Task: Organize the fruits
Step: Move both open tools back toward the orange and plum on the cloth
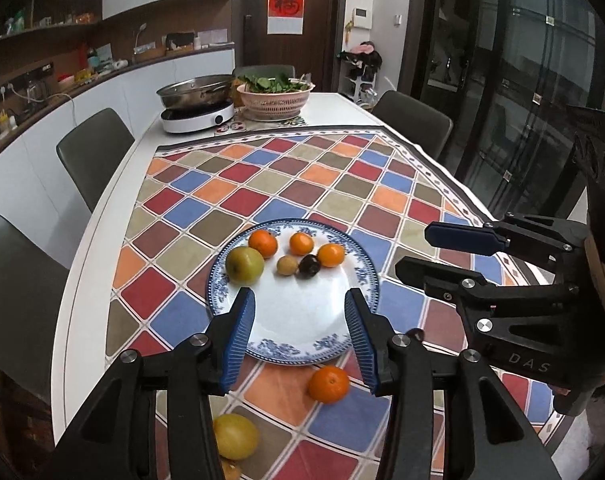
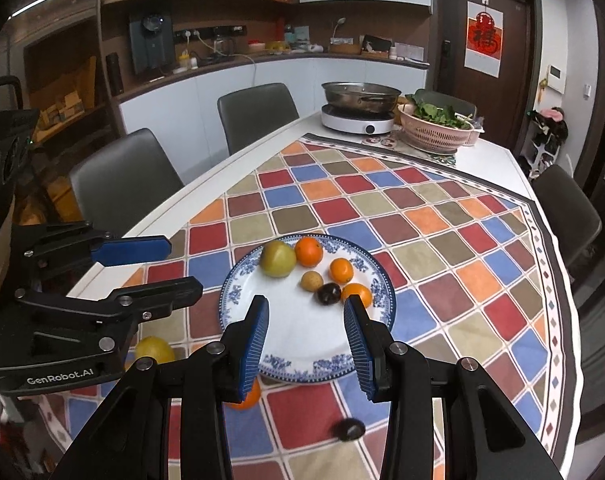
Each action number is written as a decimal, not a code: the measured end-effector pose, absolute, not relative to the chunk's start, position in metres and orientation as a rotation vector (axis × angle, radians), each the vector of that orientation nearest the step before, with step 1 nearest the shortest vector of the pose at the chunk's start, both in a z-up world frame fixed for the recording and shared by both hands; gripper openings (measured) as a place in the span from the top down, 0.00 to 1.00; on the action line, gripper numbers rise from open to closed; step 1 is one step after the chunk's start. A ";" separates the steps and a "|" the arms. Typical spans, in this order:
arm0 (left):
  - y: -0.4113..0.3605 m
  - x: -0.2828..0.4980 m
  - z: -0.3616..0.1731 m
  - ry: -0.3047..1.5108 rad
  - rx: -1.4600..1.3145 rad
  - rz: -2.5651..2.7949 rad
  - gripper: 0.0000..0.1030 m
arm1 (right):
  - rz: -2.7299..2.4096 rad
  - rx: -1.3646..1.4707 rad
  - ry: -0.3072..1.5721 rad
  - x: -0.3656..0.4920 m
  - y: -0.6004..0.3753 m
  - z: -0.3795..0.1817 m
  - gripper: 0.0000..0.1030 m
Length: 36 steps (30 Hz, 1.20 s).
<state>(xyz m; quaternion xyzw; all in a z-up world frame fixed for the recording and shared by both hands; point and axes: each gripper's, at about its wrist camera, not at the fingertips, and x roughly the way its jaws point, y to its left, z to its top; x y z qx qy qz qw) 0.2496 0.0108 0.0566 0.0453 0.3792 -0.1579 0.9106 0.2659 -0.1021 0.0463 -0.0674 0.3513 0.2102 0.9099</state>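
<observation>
Above a checkered tablecloth (image 1: pixel 334 184), I hold my left gripper (image 1: pixel 300 336) and right gripper (image 2: pixel 306 340) side by side over the near rim of a blue-and-white plate (image 1: pixel 302 320). Both sets of blue pads stand apart with nothing between them; neither grips any fruit. On the far half of the plate sit a green apple (image 1: pixel 244 265), three oranges (image 1: pixel 301 243), a small tan fruit (image 1: pixel 287 266) and a dark round fruit (image 1: pixel 309 266) touching the rightmost orange. Off the plate, on the cloth just beside its near edge, lies a loose orange (image 1: pixel 329 384). A yellow fruit (image 1: pixel 235 436) lies nearer to me on the left, partly hidden by my left gripper's frame. Seen from the right wrist, another dark fruit (image 2: pixel 350 429) rests on the cloth near me, blurred. At the table's far end stand a steel pan (image 1: pixel 196 90) on a white cooker (image 1: pixel 198 119) and a pink basket (image 1: pixel 275 101) of greens.
</observation>
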 end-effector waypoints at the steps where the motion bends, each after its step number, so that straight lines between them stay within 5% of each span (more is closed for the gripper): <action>1: 0.009 0.245 0.058 0.776 0.094 -0.326 0.55 | 0.432 -0.139 0.720 0.262 -0.104 0.047 0.61; 7: 0.001 0.226 0.061 0.753 0.078 -0.326 0.50 | 0.423 -0.133 0.699 0.242 -0.115 0.049 0.61; 10: -0.005 0.216 0.060 0.741 0.076 -0.326 0.49 | 0.415 -0.120 0.692 0.233 -0.121 0.048 0.53; 36: -0.024 0.207 -0.031 0.912 0.033 -0.295 0.41 | 0.315 -0.102 0.783 0.217 -0.160 -0.025 0.53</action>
